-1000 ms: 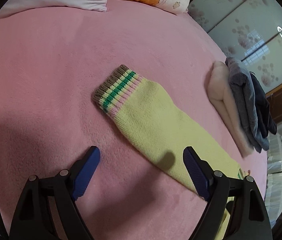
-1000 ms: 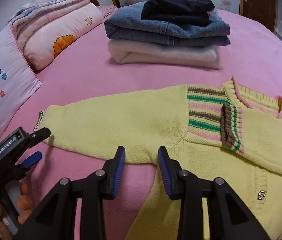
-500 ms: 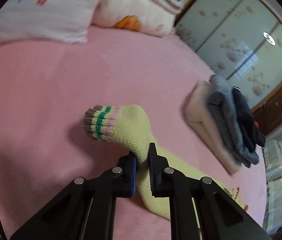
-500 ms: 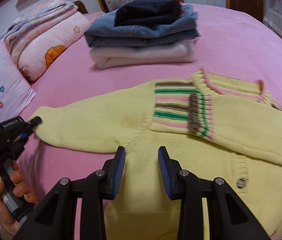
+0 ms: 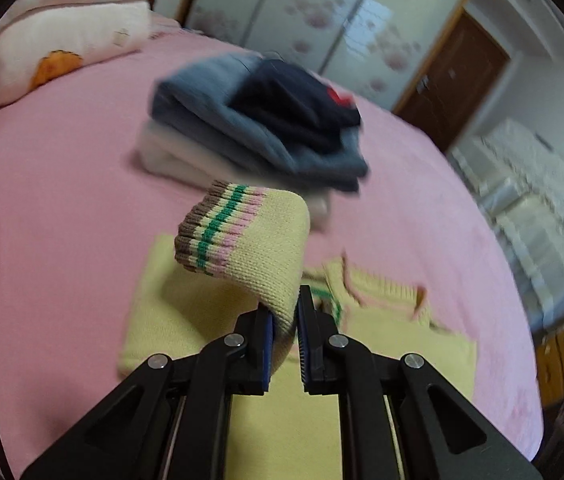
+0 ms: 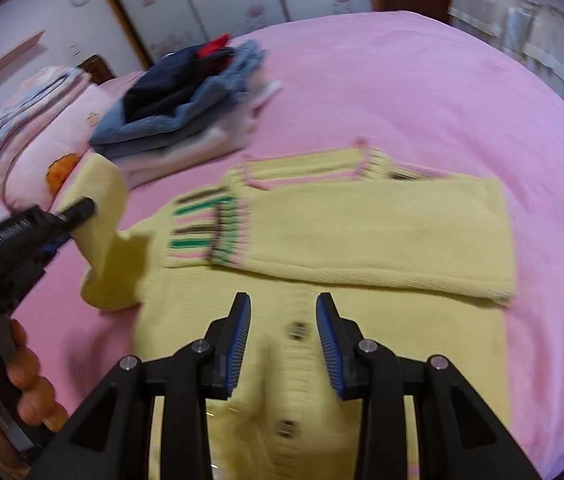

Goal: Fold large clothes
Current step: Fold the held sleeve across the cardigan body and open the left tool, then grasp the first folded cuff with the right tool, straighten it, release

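A yellow knitted cardigan [image 6: 362, 240] lies front up on the pink bed [image 6: 402, 80], one sleeve folded across its chest. My left gripper [image 5: 285, 308] is shut on the other sleeve a little behind its striped cuff [image 5: 218, 236]. It holds that sleeve up above the cardigan's body [image 5: 382, 344]. In the right wrist view the left gripper [image 6: 82, 208] comes in from the left with the raised sleeve [image 6: 102, 216] draped off it. My right gripper [image 6: 284, 320] hovers open over the button placket [image 6: 298, 330], nothing between its fingers.
A stack of folded clothes [image 5: 258, 128], white below, denim and navy on top, sits beyond the cardigan [image 6: 186, 112]. Pillows and a folded quilt [image 5: 62, 40] lie at the bed's head. A person's hand [image 6: 22, 380] grips the left tool. Wardrobe doors [image 5: 322, 12] stand behind.
My left gripper went from open to shut on the sleeve, then lifted it and swung it in over the cardigan. My right gripper slid over the cardigan's front, its opening unchanged.
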Motion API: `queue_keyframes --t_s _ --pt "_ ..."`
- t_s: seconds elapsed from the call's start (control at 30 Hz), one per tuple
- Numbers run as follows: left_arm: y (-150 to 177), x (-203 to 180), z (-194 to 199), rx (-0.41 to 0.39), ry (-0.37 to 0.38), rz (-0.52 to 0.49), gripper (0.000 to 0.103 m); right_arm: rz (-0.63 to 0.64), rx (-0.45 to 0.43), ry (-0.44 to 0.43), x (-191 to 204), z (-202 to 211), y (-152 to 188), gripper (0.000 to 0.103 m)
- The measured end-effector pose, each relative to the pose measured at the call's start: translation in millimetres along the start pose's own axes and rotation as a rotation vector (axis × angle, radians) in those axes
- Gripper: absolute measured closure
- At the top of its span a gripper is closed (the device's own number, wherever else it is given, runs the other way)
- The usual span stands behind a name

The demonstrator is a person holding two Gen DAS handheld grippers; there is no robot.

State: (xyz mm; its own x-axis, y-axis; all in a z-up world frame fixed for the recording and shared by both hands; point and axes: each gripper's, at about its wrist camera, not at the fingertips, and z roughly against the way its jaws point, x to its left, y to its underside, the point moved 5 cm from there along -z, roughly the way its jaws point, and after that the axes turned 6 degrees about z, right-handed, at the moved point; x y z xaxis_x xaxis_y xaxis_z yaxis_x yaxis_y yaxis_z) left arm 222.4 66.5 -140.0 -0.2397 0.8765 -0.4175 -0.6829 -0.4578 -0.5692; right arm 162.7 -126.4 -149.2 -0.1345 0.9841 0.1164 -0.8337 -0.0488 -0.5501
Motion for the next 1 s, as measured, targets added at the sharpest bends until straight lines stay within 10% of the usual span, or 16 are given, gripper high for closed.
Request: queue_keyframes --t_s 0.2,0.37,1.0 --pt "53.2 -25.3 -49.4 0.198 -0.044 -0.116 0.064 -0.062 0.029 0.021 -37.7 1.5 14.9 0.069" --pt "49.5 -20.2 -37.0 0.187 -0.013 -0.083 0.039 -0.064 0.030 0.006 -42.6 2.9 17.9 0.069" --pt "21.3 60.9 31.7 0.085 -0.127 -0.020 0.038 -0.027 0.069 -0.142 2.1 -22.2 1.8 0.069"
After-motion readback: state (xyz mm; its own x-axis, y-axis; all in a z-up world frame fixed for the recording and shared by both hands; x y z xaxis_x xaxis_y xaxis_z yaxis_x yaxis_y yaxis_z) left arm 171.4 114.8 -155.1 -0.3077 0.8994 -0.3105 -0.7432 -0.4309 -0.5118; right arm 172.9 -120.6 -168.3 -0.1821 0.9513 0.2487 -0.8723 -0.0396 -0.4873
